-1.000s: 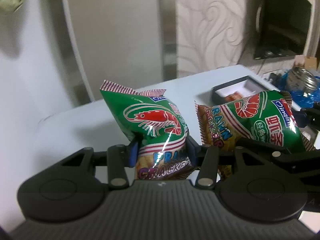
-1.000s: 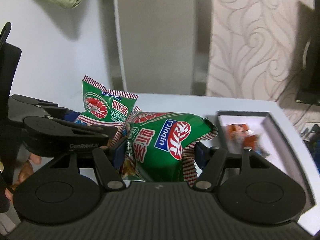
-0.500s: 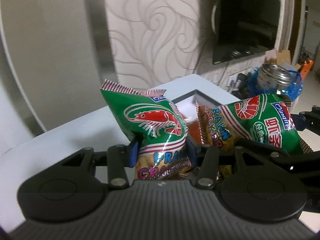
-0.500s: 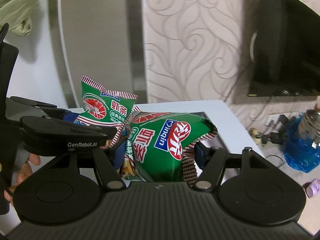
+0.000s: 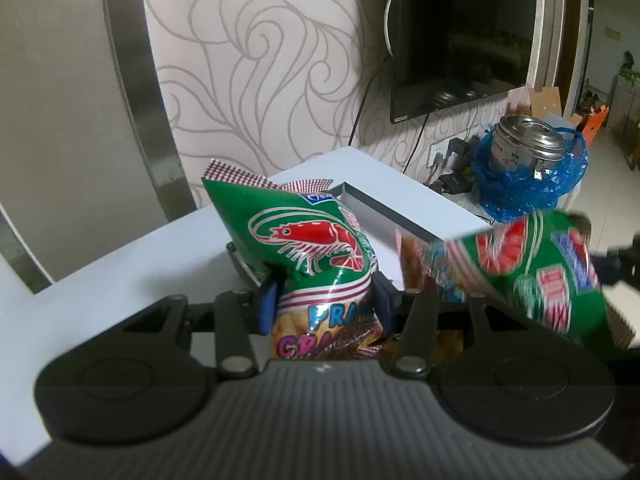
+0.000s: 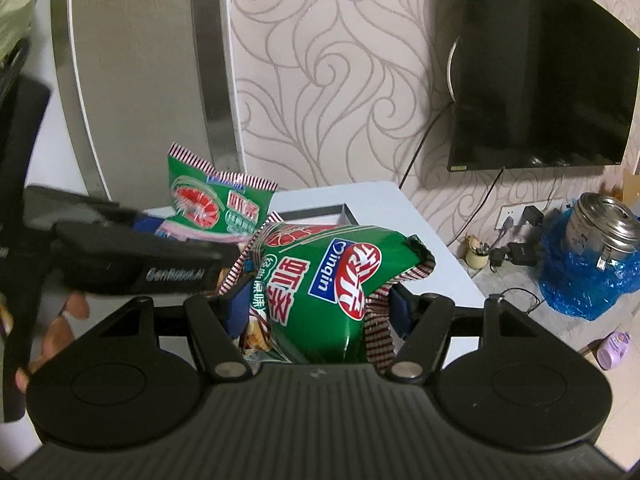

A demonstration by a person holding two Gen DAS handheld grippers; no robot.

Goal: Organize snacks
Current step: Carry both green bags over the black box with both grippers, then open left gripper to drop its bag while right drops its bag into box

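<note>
Left gripper [image 5: 324, 304] and right gripper [image 6: 318, 310] each clamp a cracker bag [image 5: 304, 248] (probably over the box [image 5: 384, 210]); lower both level into the box.

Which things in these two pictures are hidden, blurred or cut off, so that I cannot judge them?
- Box inside, left wrist view: hidden behind the left bag.
- Right bag, left wrist view: blurred, print unreadable.
- Box, right wrist view: only the far rim shows above the right bag.
- Hand, right wrist view: mostly hidden by the left gripper.
</note>
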